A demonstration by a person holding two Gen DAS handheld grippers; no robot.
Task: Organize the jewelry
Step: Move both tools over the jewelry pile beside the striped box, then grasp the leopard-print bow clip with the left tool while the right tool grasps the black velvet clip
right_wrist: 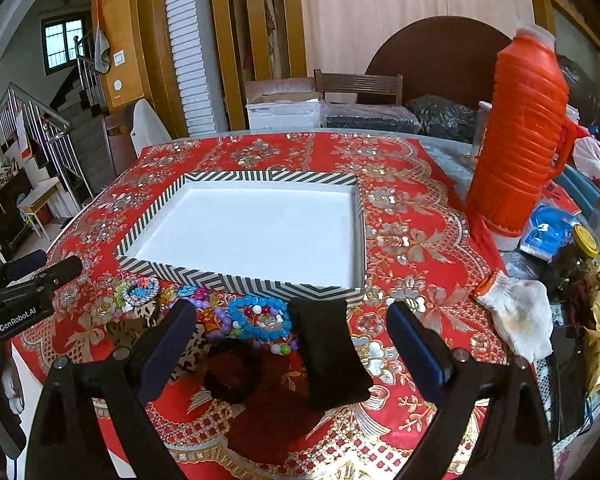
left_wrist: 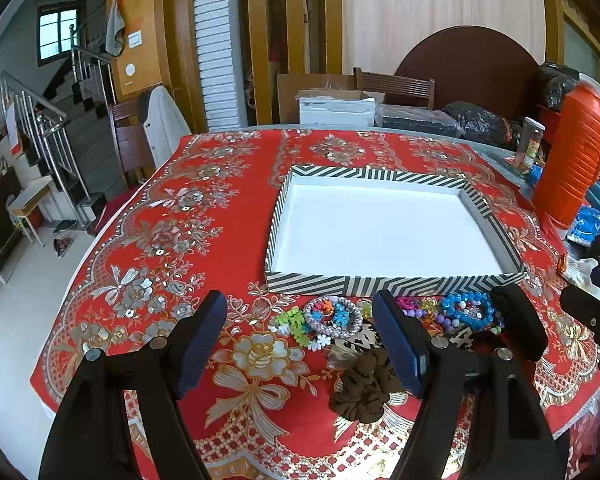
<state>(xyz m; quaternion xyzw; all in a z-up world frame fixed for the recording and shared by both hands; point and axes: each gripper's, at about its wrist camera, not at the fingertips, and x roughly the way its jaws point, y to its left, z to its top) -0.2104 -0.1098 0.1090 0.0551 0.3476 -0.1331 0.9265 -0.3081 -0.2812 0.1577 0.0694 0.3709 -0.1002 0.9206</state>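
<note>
Both claws wide open w/ nothing held: left claw (left_wrist: 300,336) has the grey bead bracelet (left_wrist: 332,317) just ahead btwn fingers, blue bead bracelet (right_wrist: 260,317) just ahead of right claw (right_wrist: 292,344), empty striped tray (right_wrist: 236,280) beyond—light, stiff-ish, slippery beads, prob pinch across the band.

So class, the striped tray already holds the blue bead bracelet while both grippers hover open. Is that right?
Not quite. The striped tray is empty; the blue bead bracelet lies on the tablecloth in front of it, as the right wrist view shows. Both grippers are open.
</note>
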